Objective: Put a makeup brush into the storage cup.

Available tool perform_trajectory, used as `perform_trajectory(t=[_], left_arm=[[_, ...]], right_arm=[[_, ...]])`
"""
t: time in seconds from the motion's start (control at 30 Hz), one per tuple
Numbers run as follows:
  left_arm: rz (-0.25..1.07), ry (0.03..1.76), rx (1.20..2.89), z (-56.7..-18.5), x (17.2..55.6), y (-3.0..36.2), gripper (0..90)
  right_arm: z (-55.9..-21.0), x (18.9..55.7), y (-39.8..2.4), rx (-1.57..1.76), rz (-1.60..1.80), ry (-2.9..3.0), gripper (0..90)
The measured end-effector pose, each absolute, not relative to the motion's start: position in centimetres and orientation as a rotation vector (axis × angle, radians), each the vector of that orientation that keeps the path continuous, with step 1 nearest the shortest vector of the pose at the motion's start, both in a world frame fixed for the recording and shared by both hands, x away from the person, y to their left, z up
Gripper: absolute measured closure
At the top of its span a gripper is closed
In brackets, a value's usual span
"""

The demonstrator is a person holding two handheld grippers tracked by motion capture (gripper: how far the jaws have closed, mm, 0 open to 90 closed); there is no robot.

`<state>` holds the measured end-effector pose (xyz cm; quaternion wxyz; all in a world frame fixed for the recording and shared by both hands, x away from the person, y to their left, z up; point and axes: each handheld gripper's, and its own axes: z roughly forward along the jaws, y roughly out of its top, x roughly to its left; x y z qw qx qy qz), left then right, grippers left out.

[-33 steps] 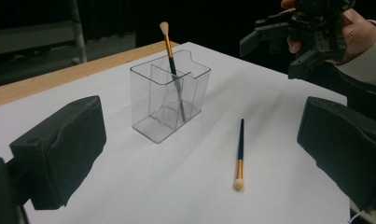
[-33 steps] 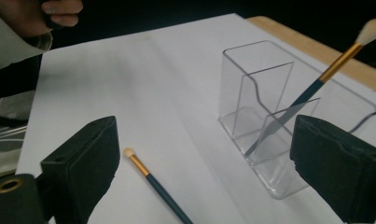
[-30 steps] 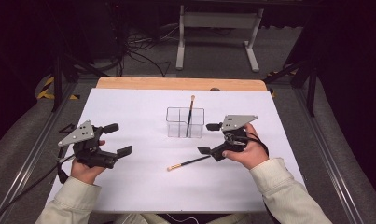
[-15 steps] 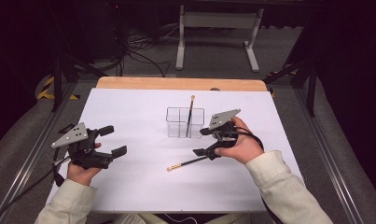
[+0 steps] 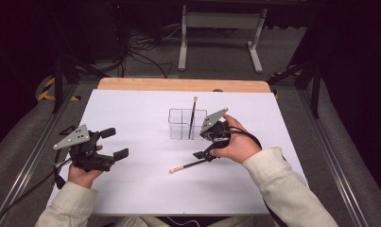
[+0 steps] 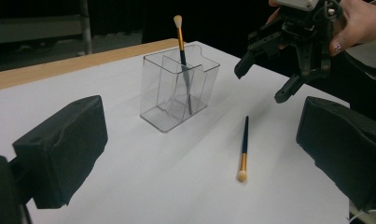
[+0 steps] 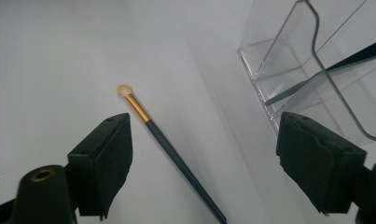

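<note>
Brush [image 7: 169,147] handle end cut off, seemingly.

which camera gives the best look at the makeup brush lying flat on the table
The left gripper view: the lying brush shows whole, tip to handle end. The right gripper view is closer, but the frame's edge cuts off its handle. In the high view it is small, partly under the right gripper.

Lab: floor cables [image 5: 141,56], metal frame [image 5: 221,21]
</note>
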<state>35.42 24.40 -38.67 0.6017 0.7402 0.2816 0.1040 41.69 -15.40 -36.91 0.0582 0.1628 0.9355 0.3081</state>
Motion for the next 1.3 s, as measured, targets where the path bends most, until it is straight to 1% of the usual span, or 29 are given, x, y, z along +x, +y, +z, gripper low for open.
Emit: perform_trajectory(t=[0.2, 0.23, 0.37, 0.43, 0.5, 0.57, 0.73, 0.9, 1.3], left_arm=[[0.233, 0.659, 1.716, -39.0, 35.6, 24.5, 2.5], [0.233, 0.659, 1.715, -39.0, 35.6, 24.5, 2.5], [0.239, 0.659, 1.715, -39.0, 35.6, 24.4, 2.5], [0.234, 0.659, 1.714, -39.0, 35.7, 24.5, 2.5], [0.23, 0.662, 1.71, -39.0, 35.7, 24.5, 2.5], [0.225, 0.665, 1.704, -39.2, 35.7, 24.7, 2.5], [0.226, 0.666, 1.699, -39.3, 35.8, 24.7, 2.5], [0.24, 0.67, 1.705, -39.3, 35.5, 24.8, 2.5], [0.253, 0.684, 1.723, -39.6, 35.2, 24.9, 2.5]], right_arm=[[-37.2, 41.7, -14.7, 0.449, 0.893, 2.869, 20.5], [-37.3, 41.8, -14.6, 0.443, 0.877, 2.888, 23.3], [-37.6, 41.7, -14.3, 0.44, 0.83, 2.907, 21.7], [-37.7, 41.7, -14.2, 0.436, 0.797, 2.916, 22.9], [-37.9, 41.7, -14.0, 0.444, 0.777, 2.93, 24.9], [-38.1, 41.7, -13.8, 0.442, 0.743, 2.948, 29.0], [-38.2, 41.6, -13.3, 0.41, 0.708, 2.968, 32.0], [-38.6, 41.6, -12.8, 0.352, 0.606, 3.003, 39.7], [-39.5, 41.8, -11.7, 0.241, 0.468, 3.048, 47.1]])
